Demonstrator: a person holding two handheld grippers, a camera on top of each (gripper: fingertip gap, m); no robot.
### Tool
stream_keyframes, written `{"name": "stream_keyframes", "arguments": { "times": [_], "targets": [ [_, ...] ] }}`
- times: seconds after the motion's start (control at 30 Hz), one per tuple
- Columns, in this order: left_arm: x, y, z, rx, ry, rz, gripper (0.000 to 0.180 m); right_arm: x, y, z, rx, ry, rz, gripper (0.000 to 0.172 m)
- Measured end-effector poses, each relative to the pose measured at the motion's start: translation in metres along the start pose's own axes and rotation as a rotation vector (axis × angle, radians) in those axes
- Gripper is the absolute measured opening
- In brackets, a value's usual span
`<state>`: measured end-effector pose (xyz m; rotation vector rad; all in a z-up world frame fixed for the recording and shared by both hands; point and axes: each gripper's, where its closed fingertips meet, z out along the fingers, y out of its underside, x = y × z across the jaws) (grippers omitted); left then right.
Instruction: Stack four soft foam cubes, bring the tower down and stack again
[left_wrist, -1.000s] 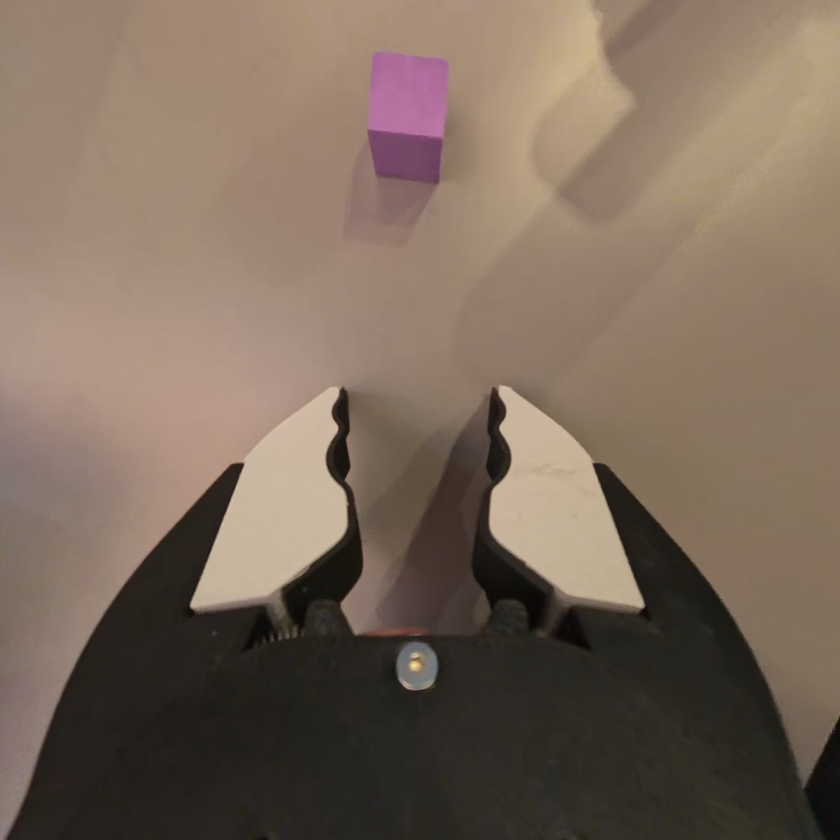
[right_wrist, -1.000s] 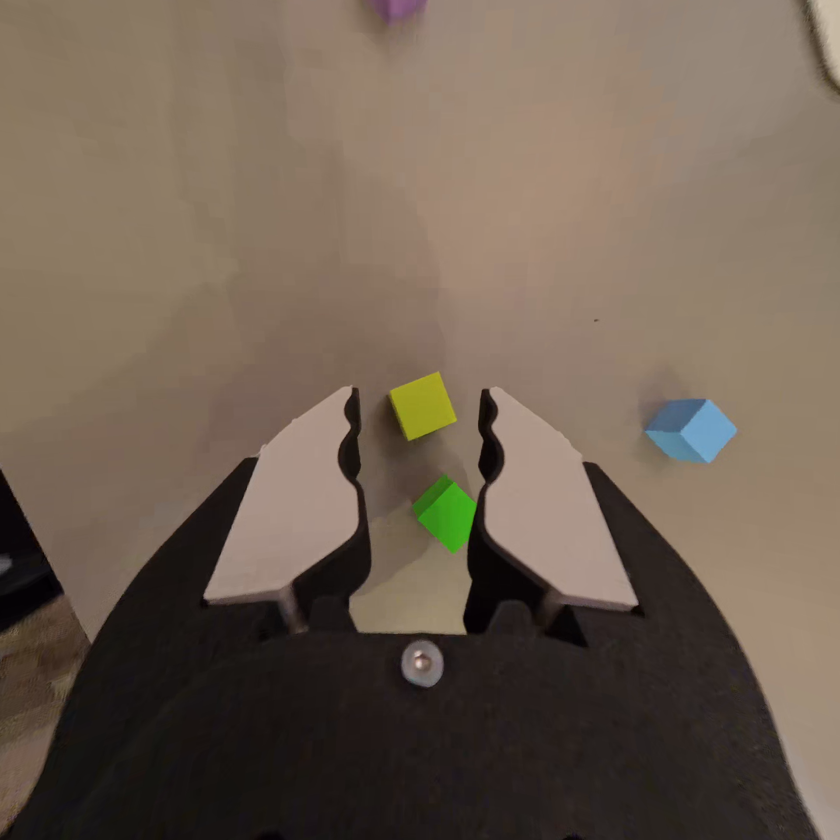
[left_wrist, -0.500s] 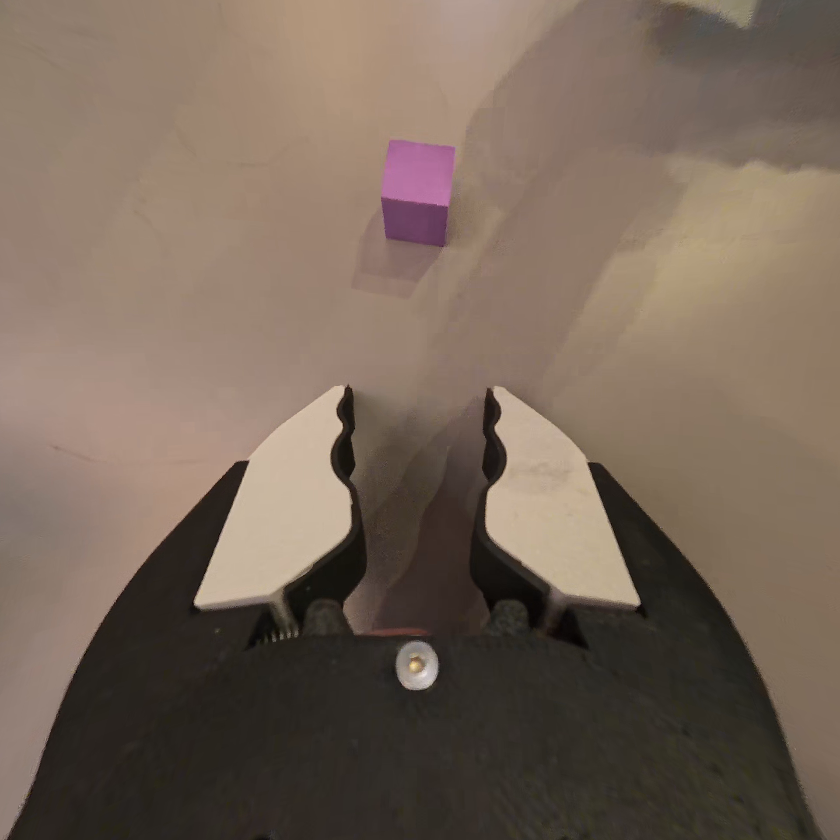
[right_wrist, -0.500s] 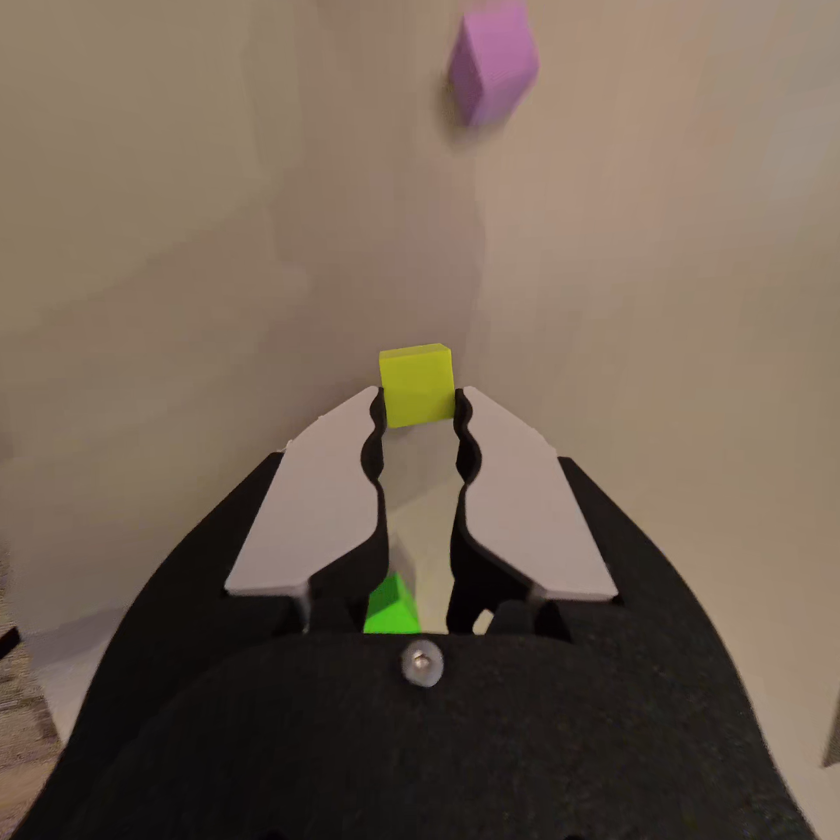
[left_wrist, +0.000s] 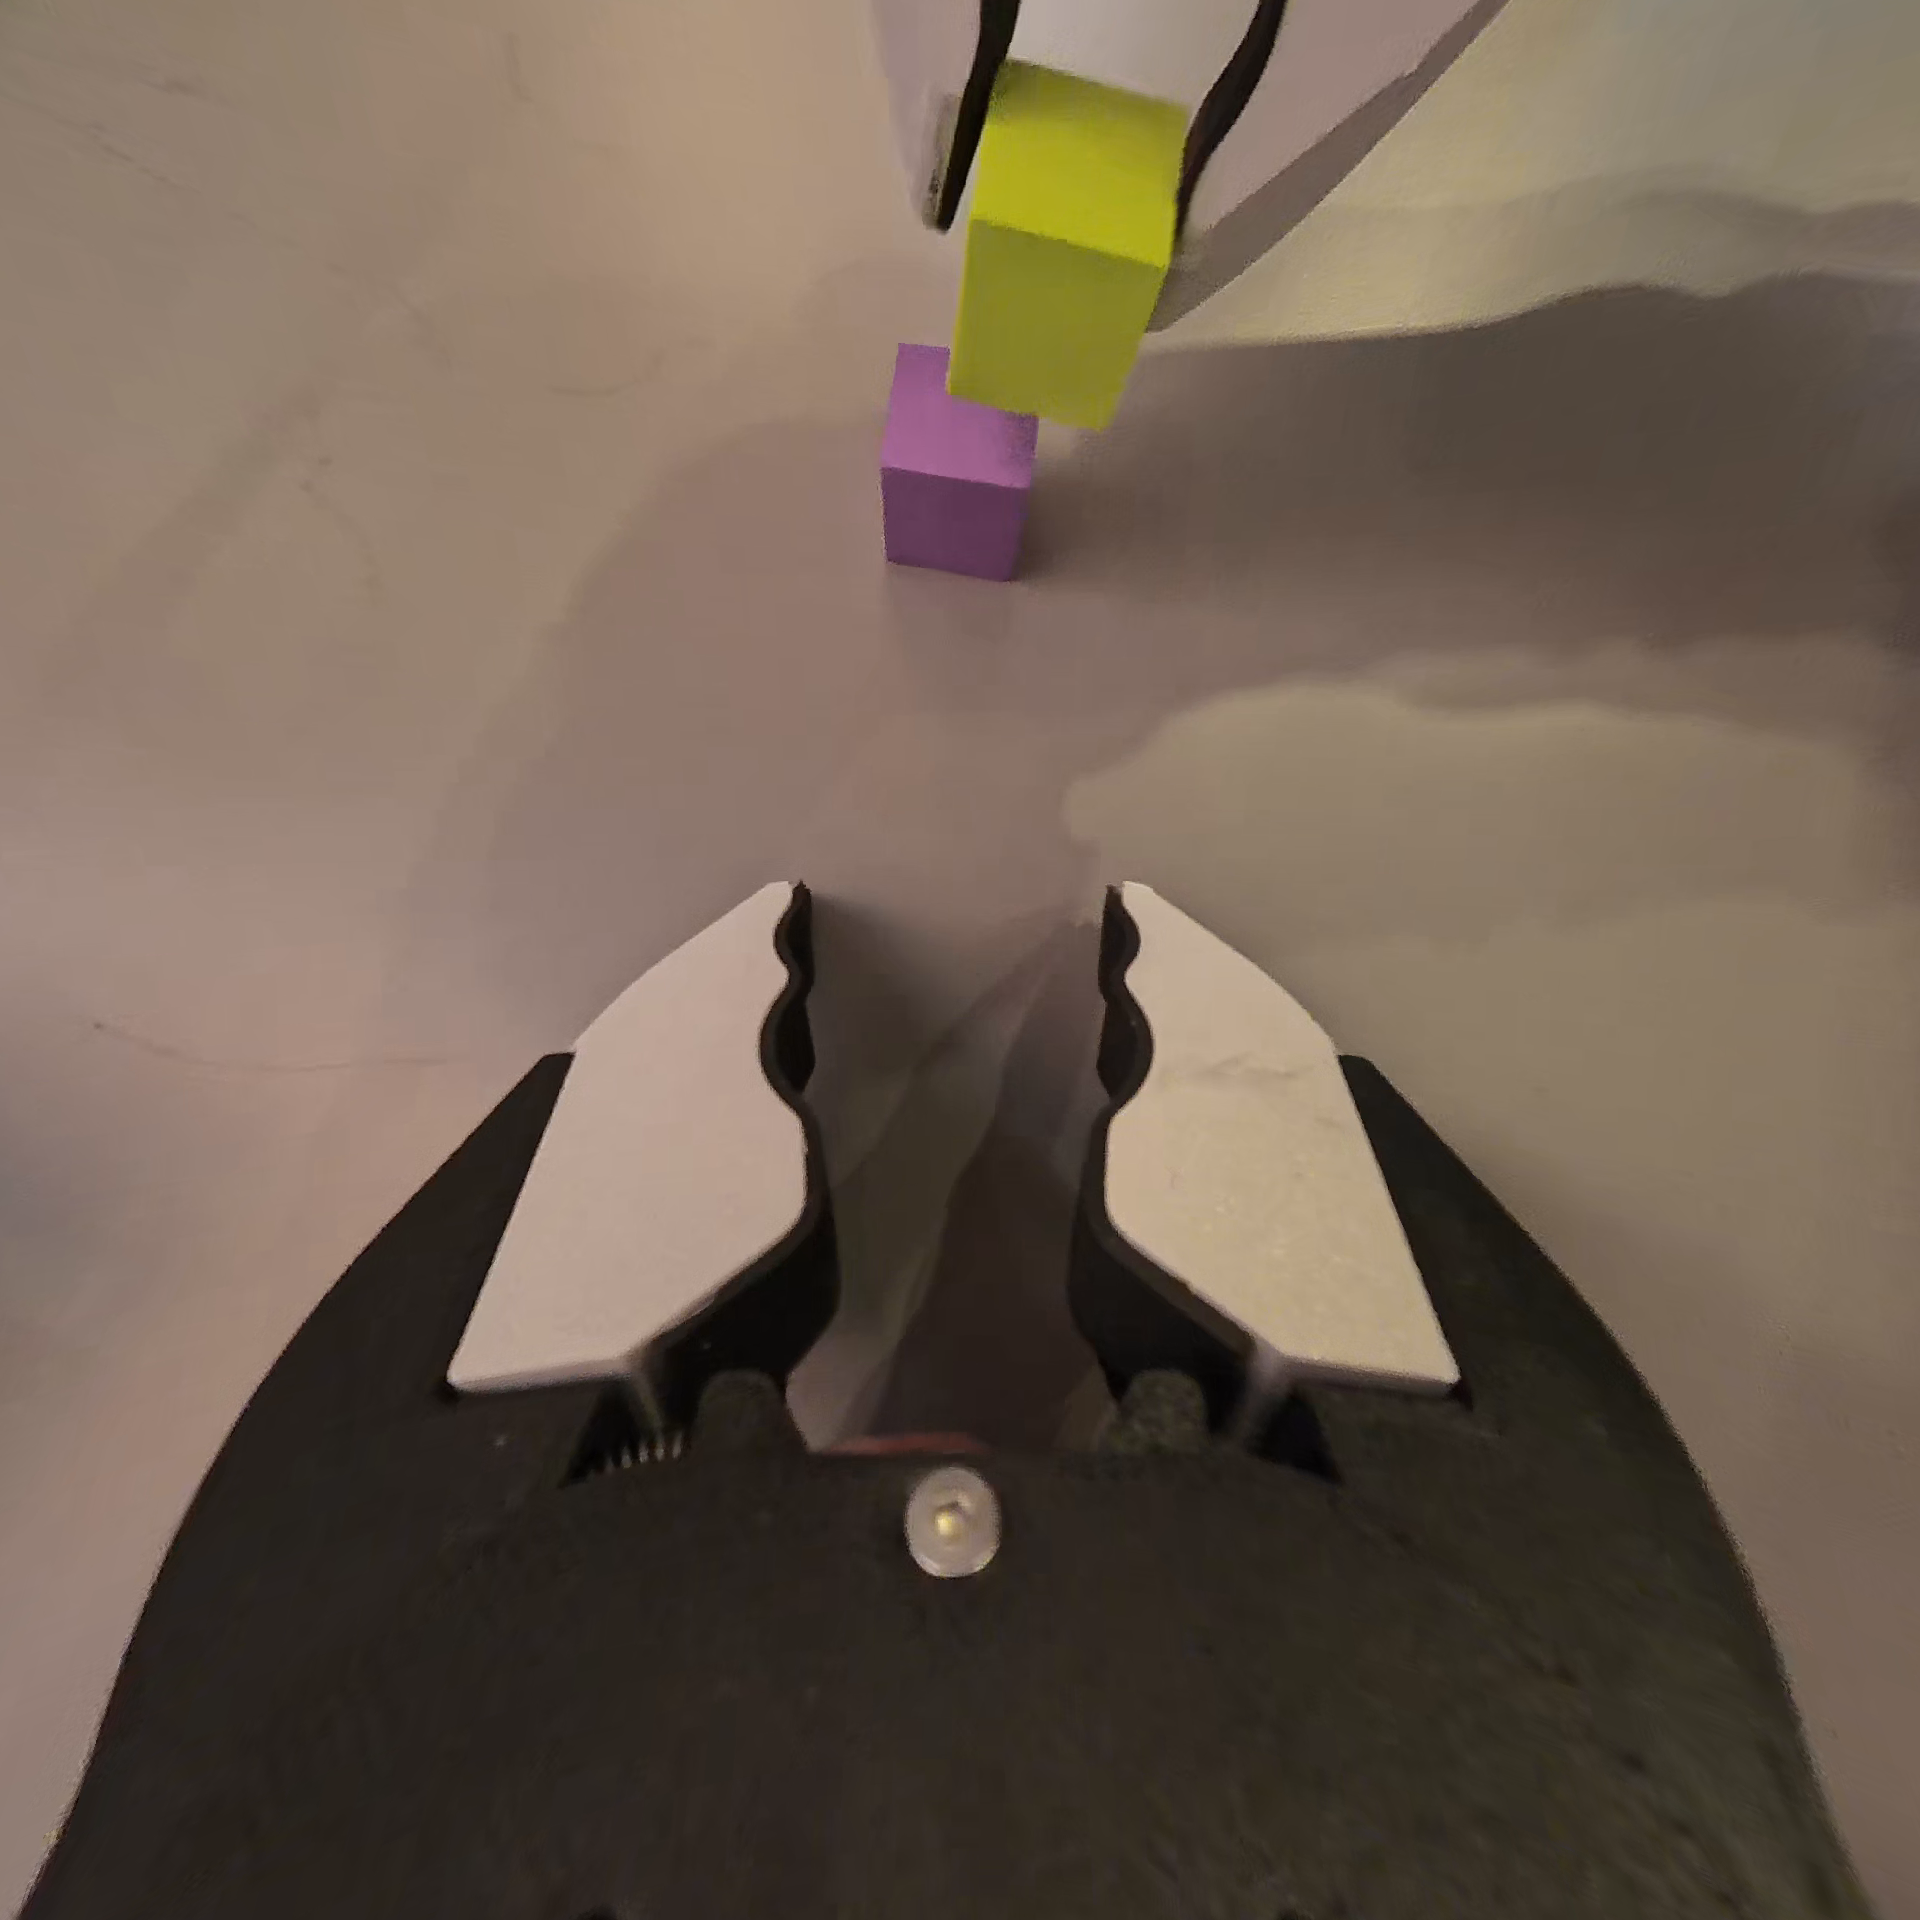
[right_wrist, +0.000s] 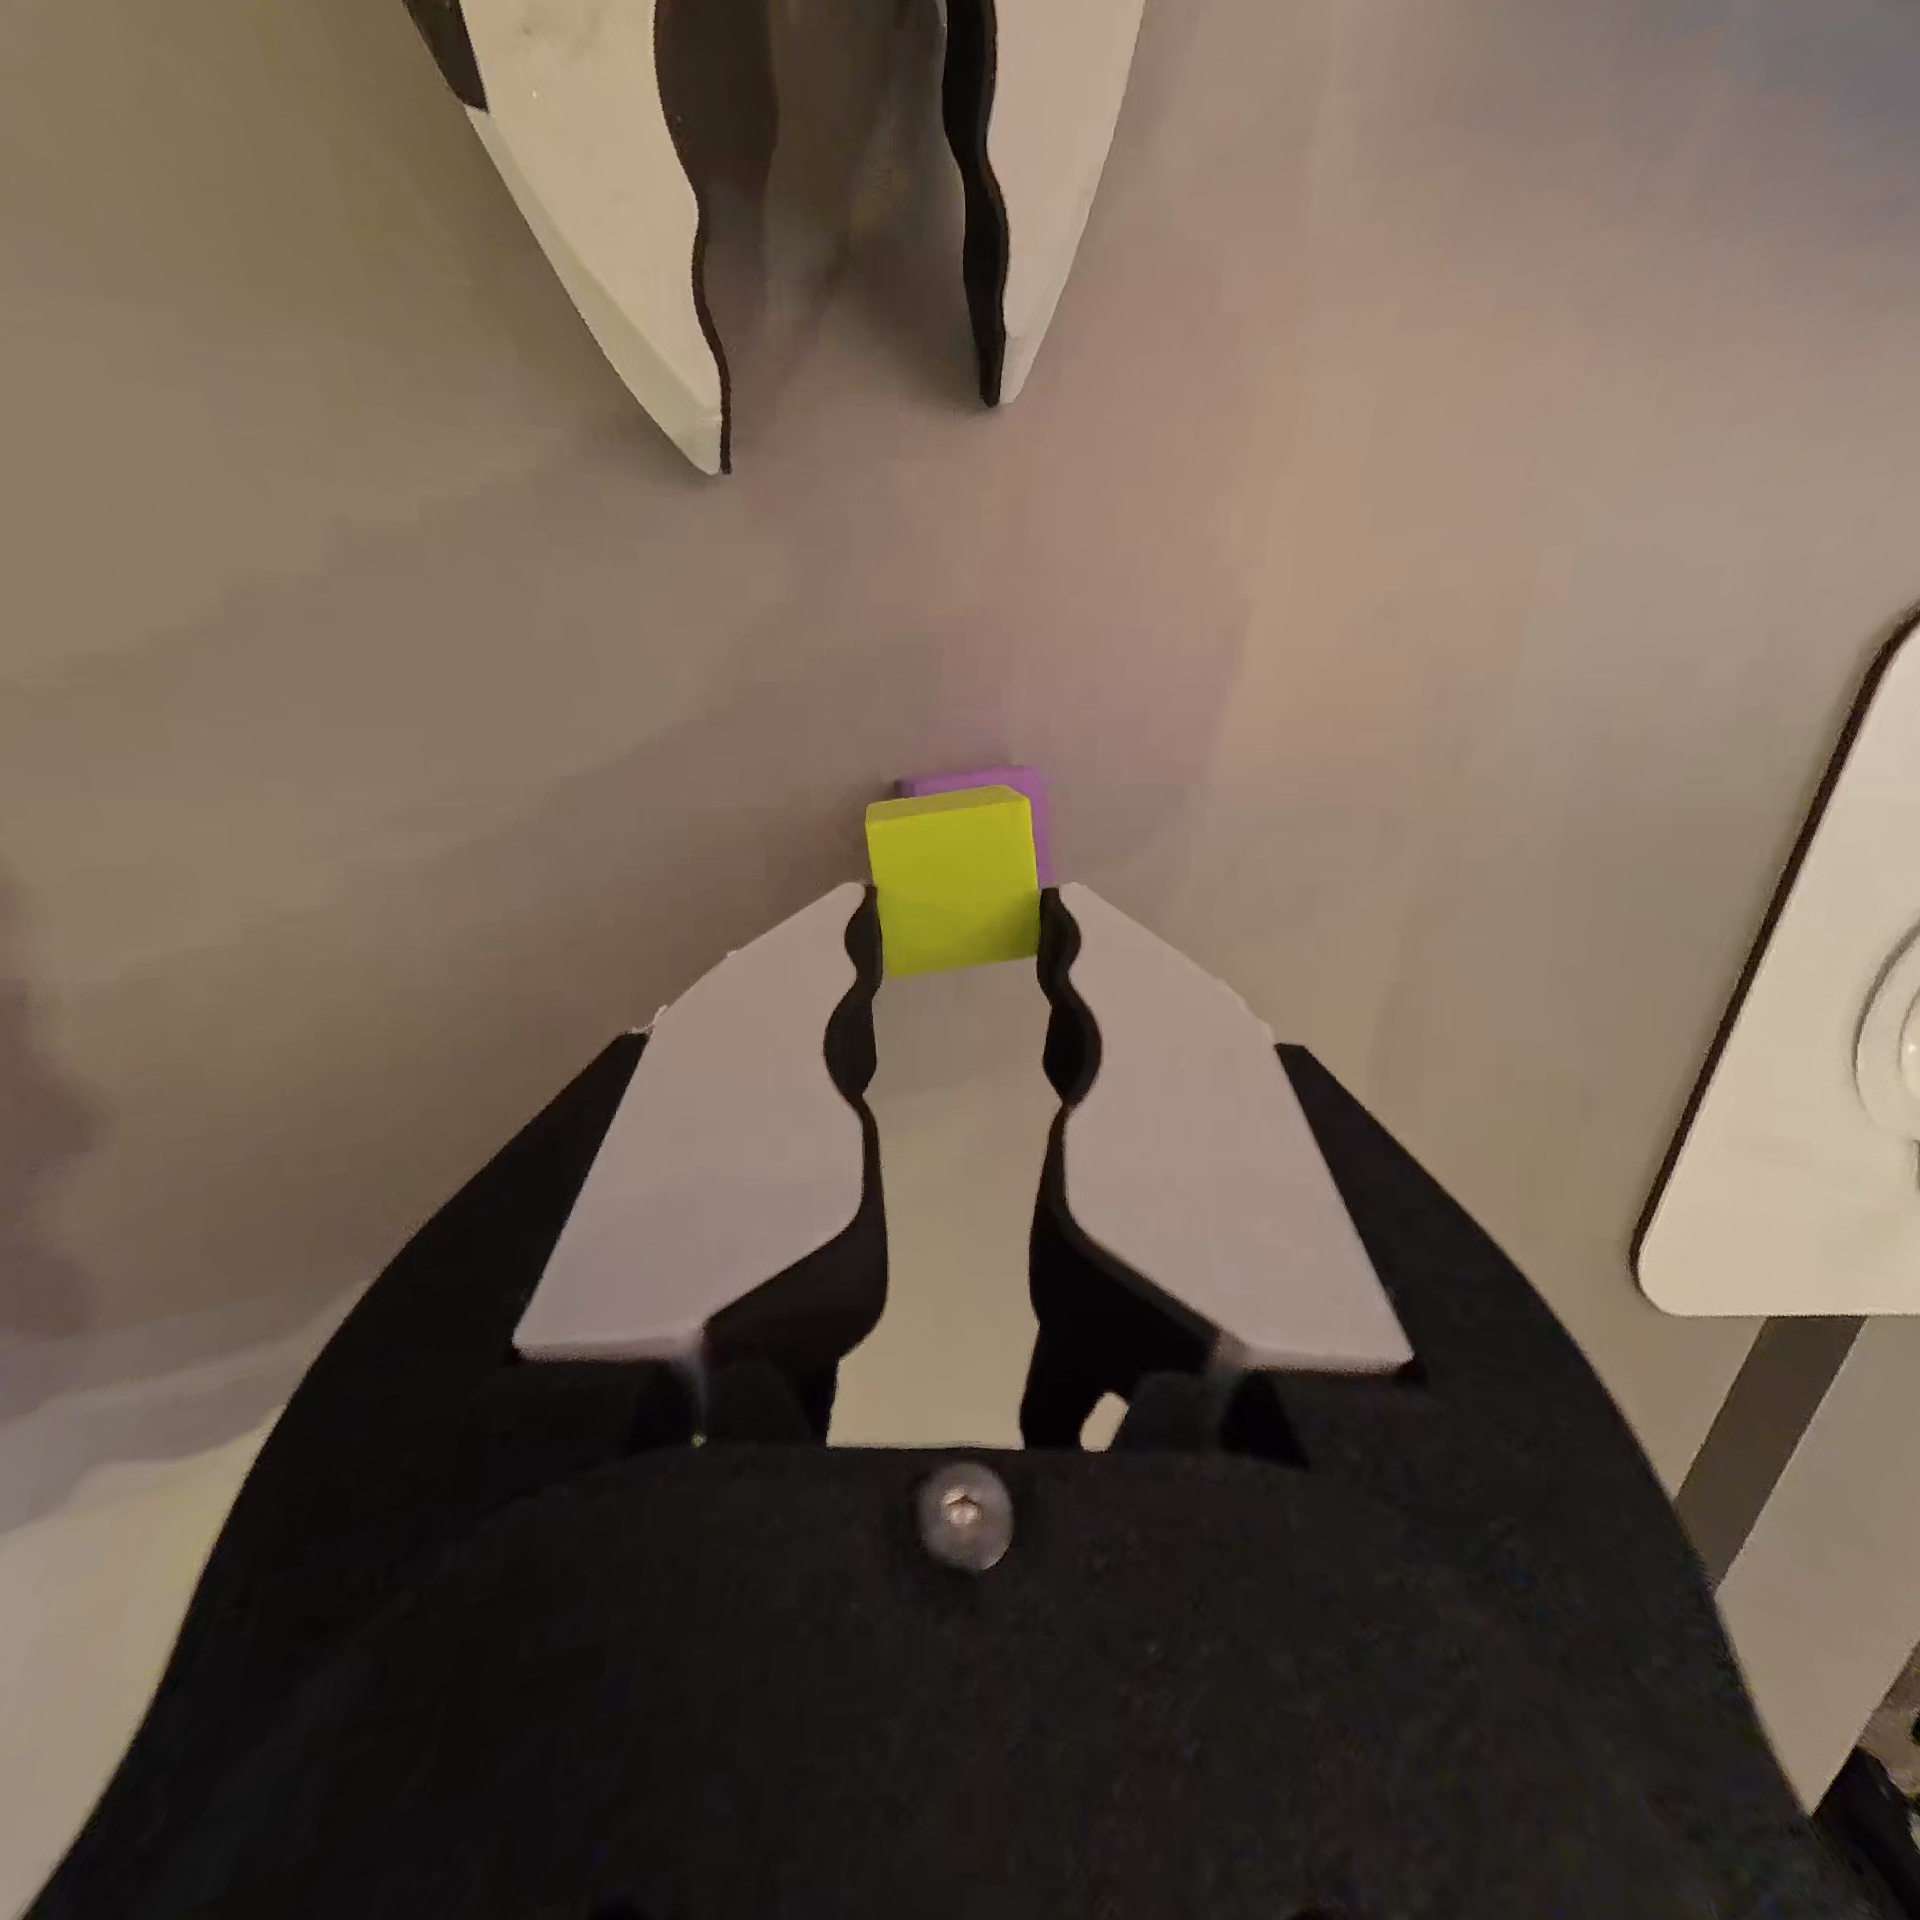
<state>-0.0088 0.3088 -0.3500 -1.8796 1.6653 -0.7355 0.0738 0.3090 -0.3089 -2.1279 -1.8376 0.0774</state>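
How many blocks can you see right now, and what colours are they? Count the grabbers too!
Yellow-green cube: 1, held in the right gripper's fingers
Purple cube: 1, on the table
Grippers: 2, the right one and the left gripper, which is open and empty
Total: 2 cubes and 2 grippers, 4 things

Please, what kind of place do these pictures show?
Probably an indoor tabletop set up for a block-stacking exercise: a plain pale table, a purple foam cube resting on it, and a yellow-green cube held in the right gripper.
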Motion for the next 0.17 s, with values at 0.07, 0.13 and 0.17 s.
{"name": "stream_keyframes", "arguments": {
  "times": [0.07, 0.13, 0.17],
  "targets": [
    [-0.0001, 0.0001, 0.0002, -0.001, -0.006, 0.006, 0.052, 0.0023, -0.0002, 0.0024, -0.008, -0.010, -0.010, 0.028],
    [0.0004, 0.0003, 0.0003, -0.002, -0.008, 0.013, 0.052, 0.0035, 0.0010, 0.0044, -0.016, -0.022, -0.018, 0.028],
    [0.0004, 0.0002, 0.0003, -0.002, -0.006, 0.012, 0.052, 0.0040, 0.0019, 0.0055, -0.022, -0.027, -0.023, 0.028]
  ]
}}
